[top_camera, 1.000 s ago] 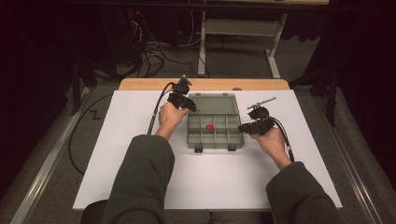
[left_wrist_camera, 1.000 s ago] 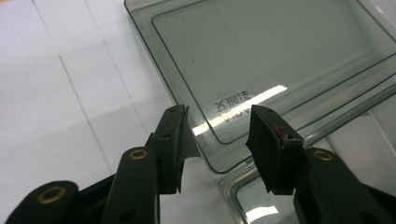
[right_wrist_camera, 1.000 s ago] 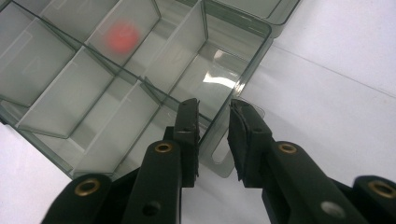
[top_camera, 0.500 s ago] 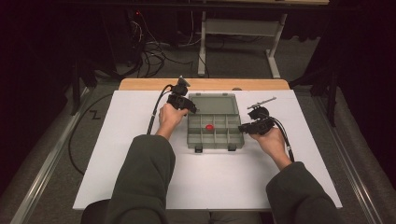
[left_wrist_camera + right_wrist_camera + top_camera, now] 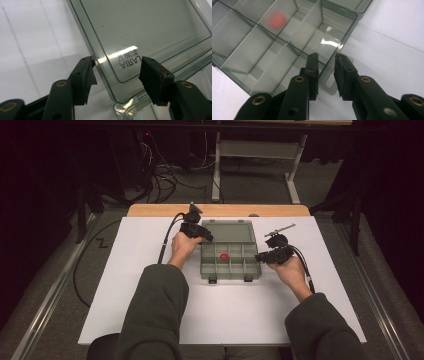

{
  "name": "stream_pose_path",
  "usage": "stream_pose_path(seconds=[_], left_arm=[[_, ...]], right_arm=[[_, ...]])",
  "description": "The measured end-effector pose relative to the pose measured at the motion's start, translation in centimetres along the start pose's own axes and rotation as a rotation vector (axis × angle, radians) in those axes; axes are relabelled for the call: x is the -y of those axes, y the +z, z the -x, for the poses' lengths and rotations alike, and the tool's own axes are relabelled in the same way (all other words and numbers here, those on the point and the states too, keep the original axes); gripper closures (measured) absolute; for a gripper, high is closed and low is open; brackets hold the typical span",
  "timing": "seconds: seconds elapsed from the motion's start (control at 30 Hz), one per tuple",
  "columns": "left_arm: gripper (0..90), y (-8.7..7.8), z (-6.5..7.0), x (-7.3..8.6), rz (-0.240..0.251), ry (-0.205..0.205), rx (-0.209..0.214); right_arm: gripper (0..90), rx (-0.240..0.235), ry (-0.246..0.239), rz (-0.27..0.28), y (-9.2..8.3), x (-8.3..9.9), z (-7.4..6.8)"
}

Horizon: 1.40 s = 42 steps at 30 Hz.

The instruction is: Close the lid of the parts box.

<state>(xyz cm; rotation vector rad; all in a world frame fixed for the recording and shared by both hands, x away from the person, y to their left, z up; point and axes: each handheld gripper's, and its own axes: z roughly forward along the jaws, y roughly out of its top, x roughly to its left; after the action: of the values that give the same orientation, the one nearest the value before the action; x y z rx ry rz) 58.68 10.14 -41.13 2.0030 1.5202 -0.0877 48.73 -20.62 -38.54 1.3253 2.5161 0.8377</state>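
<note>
The box [image 5: 231, 260] sat near the counter's [image 5: 125, 285] far edge, its lid [image 5: 230, 231] laid fully back. The left hand-held gripper [image 5: 116, 71] had just been opening, its jaws clear on both sides of the lid's corner, apparently letting go. The right hand-held gripper [image 5: 325, 63] pinched the box's wall, likely steadying it. A red piece [image 5: 277, 18] lay inside.

High view sits above the person's side, looking forward and down over the whole table [image 5: 150, 310]. Both tongs cams ride super close, and all three catch the clear organizer box [image 5: 230, 266].
</note>
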Motion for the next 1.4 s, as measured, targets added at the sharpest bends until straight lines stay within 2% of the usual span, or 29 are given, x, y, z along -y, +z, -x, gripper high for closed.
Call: stream_pose_path(seconds=[0.23,0.37,0.67,0.83,0.87,0.9,1.4], left_arm=[[40.5,0.1,-0.1,0.0,0.003,-0.006,0.015],[40.7,0.0,0.2,0.0,0.011,0.01,0.001],[43.1,-0.7,0.2,0.0,0.027,0.016,0.015],[44.4,-1.3,0.7,0.0,0.042,0.047,-0.001],[44.6,-1.3,0.9,0.0,0.065,0.025,0.0],[45.0,-1.6,0.8,-0.1,0.051,0.051,-0.001],[47.5,-2.8,1.5,0.1,0.084,0.099,-0.016]], right_arm=[[75.7,0.001,-0.001,-0.002,0.0,0.0,0.0],[75.7,-0.001,-0.001,-0.002,0.0,-0.1,0.0],[75.7,-0.005,0.002,-0.009,0.0,-0.1,0.1],[75.7,-0.004,0.003,-0.011,0.0,-0.2,0.1],[75.6,-0.003,0.004,-0.013,0.0,-0.2,0.1],[75.4,0.0,0.0,-0.015,0.0,-0.2,0.1],[75.4,0.007,-0.004,-0.023,0.0,-0.3,-0.1]])
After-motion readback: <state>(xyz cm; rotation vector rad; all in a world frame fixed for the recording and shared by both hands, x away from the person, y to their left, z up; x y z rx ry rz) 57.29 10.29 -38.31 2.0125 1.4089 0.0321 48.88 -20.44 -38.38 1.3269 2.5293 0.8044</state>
